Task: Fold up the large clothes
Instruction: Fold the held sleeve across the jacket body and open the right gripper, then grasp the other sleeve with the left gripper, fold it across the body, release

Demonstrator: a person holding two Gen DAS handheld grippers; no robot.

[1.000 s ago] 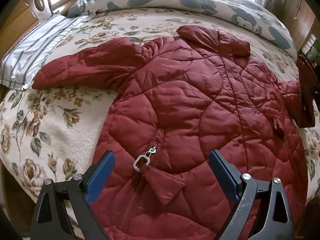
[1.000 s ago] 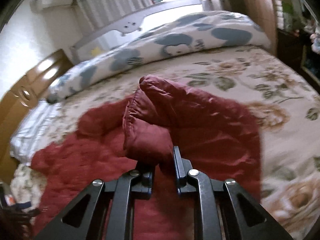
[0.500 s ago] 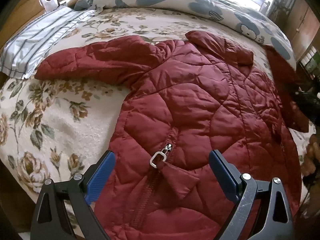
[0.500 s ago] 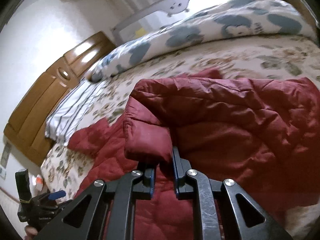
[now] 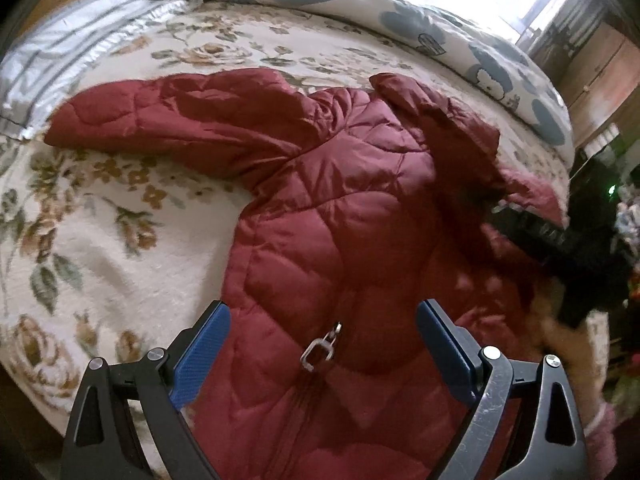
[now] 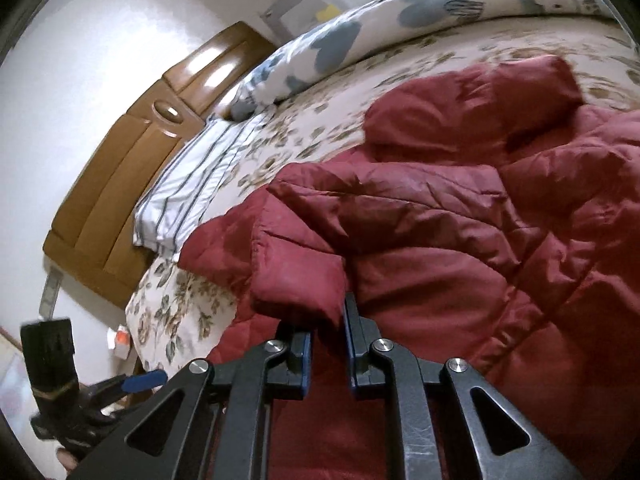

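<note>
A dark red quilted jacket [image 5: 344, 216] lies front up on the floral bed, its left sleeve [image 5: 168, 120] stretched out to the left. My left gripper [image 5: 320, 344] is open above the jacket's lower front, its blue pads either side of the metal zipper pull [image 5: 318, 354]. My right gripper [image 6: 326, 320] is shut on the cuff of the right sleeve [image 6: 298, 276] and holds it over the jacket's body [image 6: 500, 248]. The right gripper also shows in the left wrist view [image 5: 560, 240], at the jacket's right side.
The bed has a floral cover [image 5: 120, 216]. A striped pillow [image 5: 60, 56] lies at the far left and a blue-patterned duvet [image 5: 440, 32] along the back. A wooden headboard [image 6: 132, 168] stands behind the pillow. Dark furniture [image 5: 600, 60] stands at the right.
My right gripper has carried the sleeve cuff leftward over the jacket's body. My left gripper has moved a little forward over the jacket and stays open.
</note>
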